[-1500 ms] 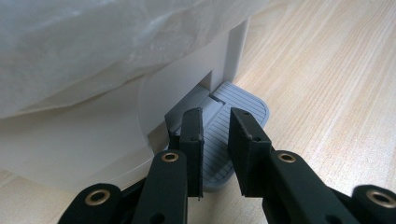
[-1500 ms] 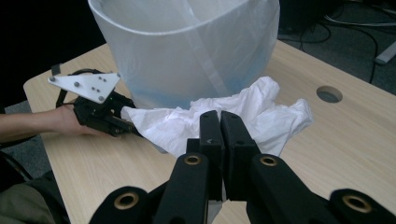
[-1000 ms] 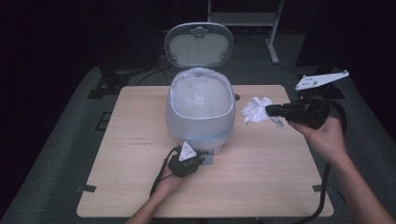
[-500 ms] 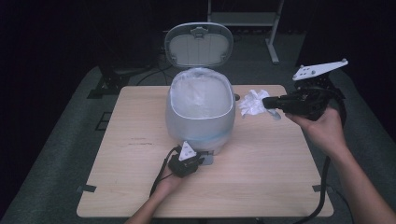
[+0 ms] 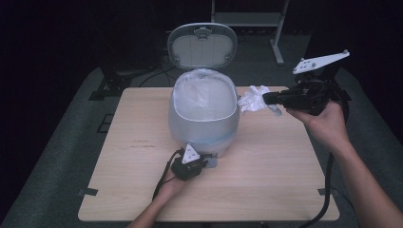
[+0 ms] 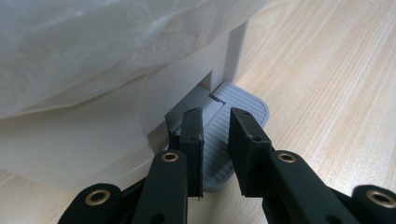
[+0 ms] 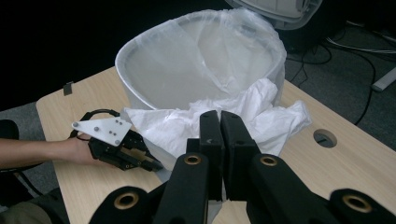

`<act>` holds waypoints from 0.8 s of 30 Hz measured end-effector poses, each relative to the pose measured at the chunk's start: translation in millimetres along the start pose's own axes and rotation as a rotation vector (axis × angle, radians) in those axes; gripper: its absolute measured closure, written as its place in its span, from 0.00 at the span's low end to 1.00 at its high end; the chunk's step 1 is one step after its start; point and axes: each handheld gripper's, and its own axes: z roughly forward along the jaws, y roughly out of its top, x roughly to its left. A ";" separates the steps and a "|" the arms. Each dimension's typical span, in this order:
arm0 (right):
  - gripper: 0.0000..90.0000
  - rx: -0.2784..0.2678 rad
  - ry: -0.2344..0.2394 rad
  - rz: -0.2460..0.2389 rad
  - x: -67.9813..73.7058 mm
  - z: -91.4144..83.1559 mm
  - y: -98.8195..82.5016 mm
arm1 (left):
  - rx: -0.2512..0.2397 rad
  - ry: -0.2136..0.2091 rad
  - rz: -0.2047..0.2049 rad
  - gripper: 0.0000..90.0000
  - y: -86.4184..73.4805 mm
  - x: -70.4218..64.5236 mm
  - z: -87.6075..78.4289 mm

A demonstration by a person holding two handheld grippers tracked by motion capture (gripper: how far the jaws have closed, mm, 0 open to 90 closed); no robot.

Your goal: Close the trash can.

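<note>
A pale pedal bin (image 5: 204,118) lined with a clear plastic bag stands mid-table, its lid (image 5: 203,45) swung up. My left gripper (image 5: 205,163) rests its shut jaws on the grey ribbed pedal (image 6: 243,100) at the bin's foot, with nothing between them. My right gripper (image 5: 266,99) is shut on a crumpled white paper wad (image 5: 252,98) and holds it in the air just right of the bin's rim. In the right gripper view the wad (image 7: 252,112) bulges around the jaws (image 7: 219,121), in front of the bag-lined opening (image 7: 201,60).
The wooden table (image 5: 133,190) has bare surface left and right of the bin. A round cable hole (image 7: 324,137) sits in the tabletop beside the wad. Beyond the table the floor is dark, with cables and a stand's legs (image 5: 275,47).
My right gripper has risen and moved left toward the bin's rim with the paper wad in it. The left gripper has stayed on the pedal, and the lid stays up.
</note>
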 end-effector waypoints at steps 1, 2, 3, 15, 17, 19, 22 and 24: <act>0.97 -0.002 0.001 -0.001 0.5 0.0 1.9 | 0.001 -0.001 0.001 0.84 0.0 0.0 -0.1; 0.97 -0.003 0.001 -0.003 1.1 0.0 3.7 | 0.001 -0.001 0.001 0.84 0.0 -0.1 0.0; 0.97 -0.004 0.000 -0.006 1.6 0.1 5.6 | 0.000 0.000 0.000 0.84 0.0 0.0 0.0; 0.97 -0.002 0.001 -0.035 7.7 3.3 24.6 | 0.000 -0.001 0.001 0.84 0.0 0.1 0.0; 0.97 -0.003 0.002 -0.039 8.9 3.9 27.5 | 0.001 -0.001 0.003 0.84 0.0 0.2 -0.1; 0.97 -0.001 0.003 -0.043 10.1 4.5 30.5 | 0.001 -0.002 0.002 0.84 0.0 0.1 -0.1; 0.97 -0.002 0.005 -0.050 12.1 6.1 35.3 | 0.001 -0.001 0.002 0.84 0.0 0.1 -0.1; 0.97 -0.001 0.008 -0.053 13.3 6.8 37.9 | 0.001 -0.001 0.003 0.84 0.0 0.1 0.0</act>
